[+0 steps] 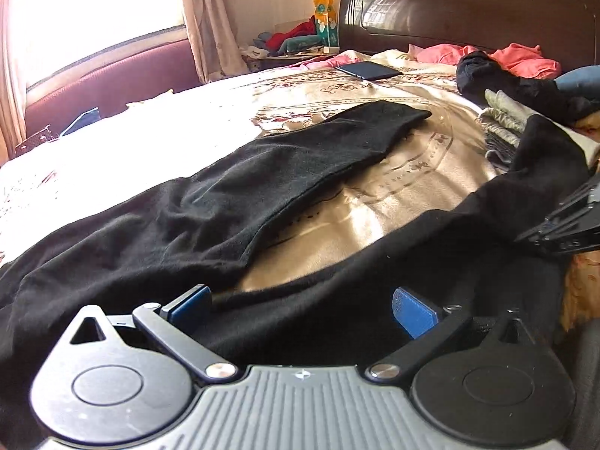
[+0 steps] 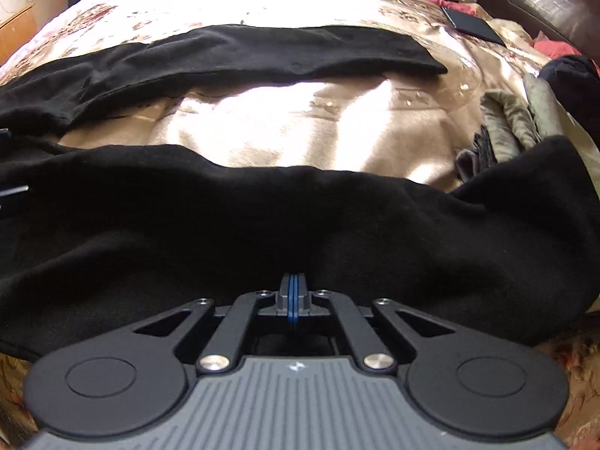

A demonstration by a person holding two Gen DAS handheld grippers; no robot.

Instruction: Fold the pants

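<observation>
**Black pants spread across the bed, one leg pinched, one leg lying free**

Nearest the right wrist camera, the right gripper (image 2: pixel 292 300) had its blue pads pressed together at the near edge of the black pants (image 2: pixel 262 225), with the dark cloth bunched right at the tips; it appeared to be pinching the fabric of the near leg. That leg ran across the near edge of the bed, its right end lifted and draped over a pile of folded grey-green laundry (image 2: pixel 513 120).

In the left wrist view, the left gripper (image 1: pixel 300 307) stood with its jaws wide apart, one blue pad on each side, over the waist part of the pants (image 1: pixel 187 217). Black fabric lay in the gap between the pads, but neither pad could be seen pressing on it. The right gripper (image 1: pixel 562 225) showed at the right edge of that view, beside the raised leg.

Between the two legs, a bare stretch of the patterned beige bedspread (image 2: pixel 300 120) lay in bright sunlight. Beyond it, the far leg lay flat and straight on the bed, pointing toward the headboard side.

Farther off, a dark phone or tablet (image 1: pixel 369 70) rested near the head of the bed, with pink clothing (image 1: pixel 521 58) and a dark garment (image 1: pixel 498 78) beside it. The dark wooden headboard (image 1: pixel 468 11) stood behind, and a cluttered nightstand with a yellow-green package (image 1: pixel 325 18) sat by the curtain (image 1: pixel 210 18).
</observation>
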